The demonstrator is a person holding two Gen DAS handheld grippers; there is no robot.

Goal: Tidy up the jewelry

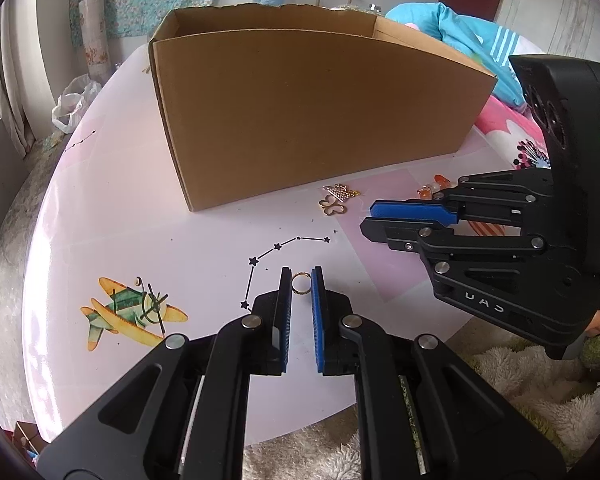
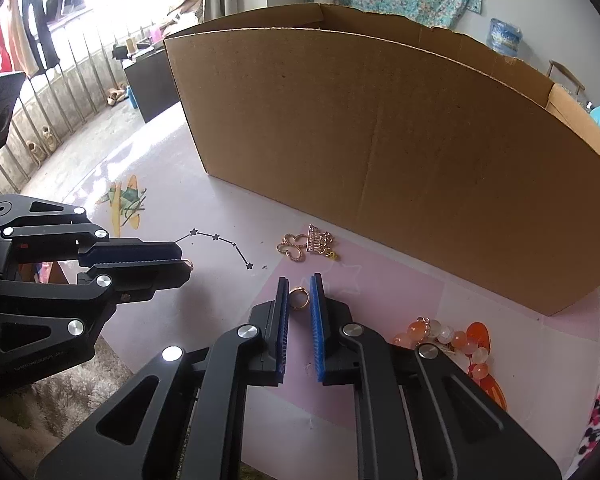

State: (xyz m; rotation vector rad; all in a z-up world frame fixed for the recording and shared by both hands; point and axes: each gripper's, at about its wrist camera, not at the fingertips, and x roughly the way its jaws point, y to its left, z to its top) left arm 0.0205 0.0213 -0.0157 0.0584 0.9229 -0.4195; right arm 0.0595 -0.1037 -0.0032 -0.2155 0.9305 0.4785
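A thin gold ring [image 1: 300,282] stands between the fingertips of my left gripper [image 1: 301,285], whose blue pads touch it on both sides; it also shows at the tip in the right wrist view [image 2: 188,265]. A second gold ring [image 2: 299,297] sits between the tips of my right gripper [image 2: 300,295], jaws closed onto it at table level. A gold butterfly charm [image 1: 333,206] and a crown brooch [image 1: 341,192] lie in front of the open cardboard box [image 1: 300,112]. An orange and white bead bracelet [image 2: 452,338] lies to the right.
The pink table [image 1: 140,220] carries an airplane sticker [image 1: 130,312] and a star-line print [image 1: 278,256]. The box wall [image 2: 380,152] stands just behind the jewelry. A fluffy rug [image 1: 520,380] lies below the table edge. Blue fabric [image 1: 460,36] lies behind the box.
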